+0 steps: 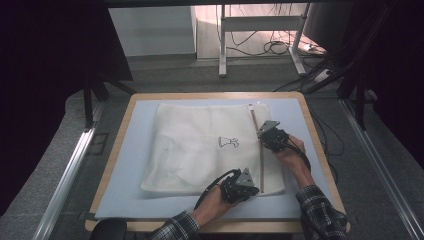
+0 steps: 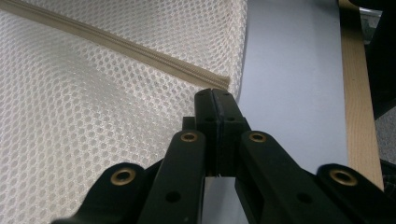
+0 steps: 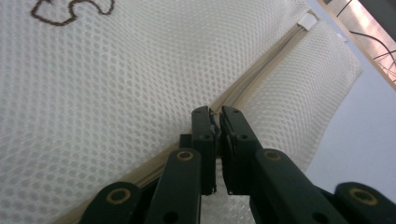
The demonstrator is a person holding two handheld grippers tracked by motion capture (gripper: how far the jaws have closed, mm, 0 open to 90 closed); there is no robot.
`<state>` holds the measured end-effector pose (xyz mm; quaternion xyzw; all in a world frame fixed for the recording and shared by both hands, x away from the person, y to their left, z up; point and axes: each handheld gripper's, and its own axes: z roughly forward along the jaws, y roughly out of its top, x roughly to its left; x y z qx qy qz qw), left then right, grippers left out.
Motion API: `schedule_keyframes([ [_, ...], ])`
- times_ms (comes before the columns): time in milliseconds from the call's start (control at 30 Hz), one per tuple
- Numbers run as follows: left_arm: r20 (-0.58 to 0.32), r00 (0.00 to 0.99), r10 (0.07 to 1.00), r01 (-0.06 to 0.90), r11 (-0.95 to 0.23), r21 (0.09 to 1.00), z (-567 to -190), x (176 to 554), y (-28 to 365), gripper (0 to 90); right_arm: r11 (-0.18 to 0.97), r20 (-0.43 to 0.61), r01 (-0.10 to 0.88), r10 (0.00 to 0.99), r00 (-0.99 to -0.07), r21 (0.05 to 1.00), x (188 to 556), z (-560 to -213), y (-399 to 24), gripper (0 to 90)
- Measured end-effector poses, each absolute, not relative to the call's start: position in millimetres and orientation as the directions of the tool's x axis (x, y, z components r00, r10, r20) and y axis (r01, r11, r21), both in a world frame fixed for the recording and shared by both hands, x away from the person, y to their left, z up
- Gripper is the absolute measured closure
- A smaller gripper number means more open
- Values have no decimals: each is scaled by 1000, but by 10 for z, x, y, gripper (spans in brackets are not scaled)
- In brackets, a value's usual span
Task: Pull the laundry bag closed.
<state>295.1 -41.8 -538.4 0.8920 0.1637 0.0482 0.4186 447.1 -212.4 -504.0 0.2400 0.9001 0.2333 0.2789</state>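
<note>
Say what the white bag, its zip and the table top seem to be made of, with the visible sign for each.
Bag: looks like soft synthetic mesh, off-white and matte; the sign is its even honeycomb of small holes. Zip: a beige woven tape, probably with plastic teeth, too fine to tell. Table top: a smooth, matte pale blue-grey sheet, perhaps laminate or a mat, with a light wood-look edge around it.

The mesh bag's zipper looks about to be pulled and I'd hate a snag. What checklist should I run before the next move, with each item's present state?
1. Mesh bag lies flat on the blue mat: ok.
2. Left gripper clamps the zipper's near end: jaws together at the bag's edge, ok.
3. Right gripper holds the zipper pull: small pale piece between nearly closed jaws, cannot tell.
4. Zipper track runs straight: ok.
5. Cables trail off the bag: ok.
</note>
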Motion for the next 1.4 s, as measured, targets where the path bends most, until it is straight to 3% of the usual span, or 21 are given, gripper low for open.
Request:
schedule_keyframes([
  [1400,-27,943,333,235,-603,762,-5383,2932,-425,900,763,-398,321,588,-704,561,5067,-5061,-2055,830],
])
